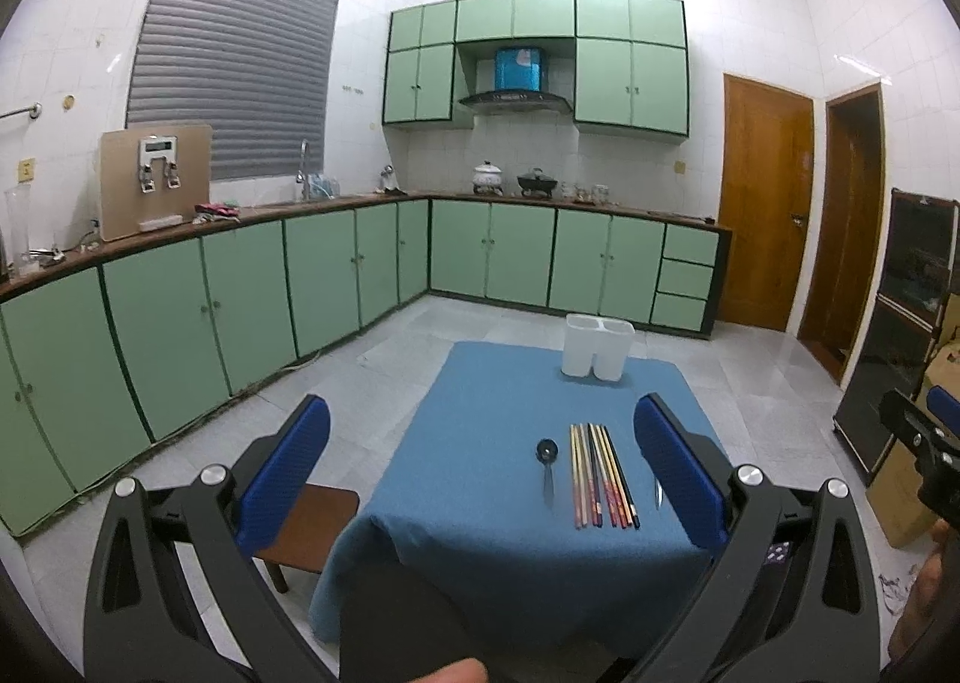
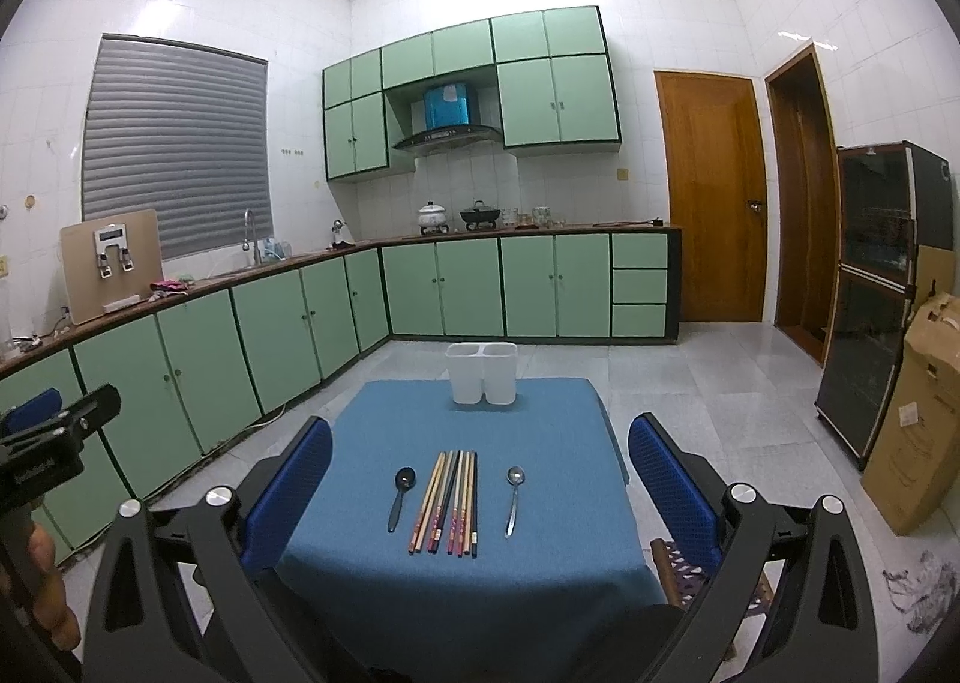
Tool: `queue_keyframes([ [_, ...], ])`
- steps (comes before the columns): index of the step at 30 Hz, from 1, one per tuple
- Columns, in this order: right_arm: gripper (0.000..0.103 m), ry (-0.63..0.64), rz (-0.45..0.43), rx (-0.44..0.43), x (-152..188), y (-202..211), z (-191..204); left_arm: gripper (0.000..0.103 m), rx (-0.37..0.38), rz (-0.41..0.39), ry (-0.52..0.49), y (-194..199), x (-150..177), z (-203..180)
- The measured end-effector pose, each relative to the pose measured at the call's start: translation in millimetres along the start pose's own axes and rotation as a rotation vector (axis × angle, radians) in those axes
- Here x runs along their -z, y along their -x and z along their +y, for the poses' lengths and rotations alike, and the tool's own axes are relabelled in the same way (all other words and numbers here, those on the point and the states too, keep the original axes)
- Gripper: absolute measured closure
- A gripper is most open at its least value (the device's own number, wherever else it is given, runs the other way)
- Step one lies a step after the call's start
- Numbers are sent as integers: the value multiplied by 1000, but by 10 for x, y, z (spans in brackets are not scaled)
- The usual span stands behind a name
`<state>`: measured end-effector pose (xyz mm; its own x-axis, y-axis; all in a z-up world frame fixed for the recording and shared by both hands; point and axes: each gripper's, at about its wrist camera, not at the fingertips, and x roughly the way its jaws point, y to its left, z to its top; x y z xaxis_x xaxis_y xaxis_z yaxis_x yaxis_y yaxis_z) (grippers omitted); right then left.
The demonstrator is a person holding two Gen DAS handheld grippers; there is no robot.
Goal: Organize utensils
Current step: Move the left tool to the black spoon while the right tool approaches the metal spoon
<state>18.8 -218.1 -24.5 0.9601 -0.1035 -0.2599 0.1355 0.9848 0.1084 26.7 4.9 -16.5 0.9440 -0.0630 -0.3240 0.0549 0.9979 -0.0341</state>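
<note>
Green cabinets (image 2: pixel 444 287) line the kitchen walls; a blue-clothed desk (image 2: pixel 540 575) stands on the tiled floor; the left claw (image 1: pixel 480 467) and right claw (image 2: pixel 480 479) hang above its near edge, both spread wide and empty; a white two-part holder (image 2: pixel 482 373) stands at the far edge; a bundle of chopsticks (image 2: pixel 447 503) lies mid-desk, between a black spoon (image 2: pixel 401 497) and a metal spoon (image 2: pixel 513 497).

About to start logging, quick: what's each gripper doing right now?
Left gripper: open, holding nothing.
Right gripper: open, holding nothing.
</note>
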Motion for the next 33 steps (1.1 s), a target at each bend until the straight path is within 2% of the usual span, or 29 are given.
queue_keyframes([
  [3, 6, -10, 46, 9, 67, -194, -55, 5, 21, 44, -7, -211, 64, -22],
  [6, 6, -13, 99, 16, 159, -465, -109, 5, 72, 112, 5, -557, 178, -30],
  [9, 6, -30, 161, 23, 291, -799, -192, 5, 91, 168, -16, -878, 301, -53],
  [12, 6, -42, 236, 30, 480, -1171, -262, 5, 108, 241, -37, -1315, 463, -101],
  [16, 10, -19, 318, 39, 767, -1662, -284, 5, 128, 300, -59, -1800, 698, -140],
  [22, 32, -13, 432, 22, 1217, -2385, -345, 5, 154, 405, -103, -2511, 1147, -255],
  [24, 47, -30, 475, -9, 1370, -2630, -382, 5, 161, 437, -101, -2724, 1274, -270],
  [28, 58, -31, 513, -25, 1586, -2972, -403, 5, 179, 490, -85, -3032, 1430, -292],
  [33, 72, -44, 552, -52, 1735, -3211, -431, 5, 180, 527, -104, -3303, 1584, -358],
])
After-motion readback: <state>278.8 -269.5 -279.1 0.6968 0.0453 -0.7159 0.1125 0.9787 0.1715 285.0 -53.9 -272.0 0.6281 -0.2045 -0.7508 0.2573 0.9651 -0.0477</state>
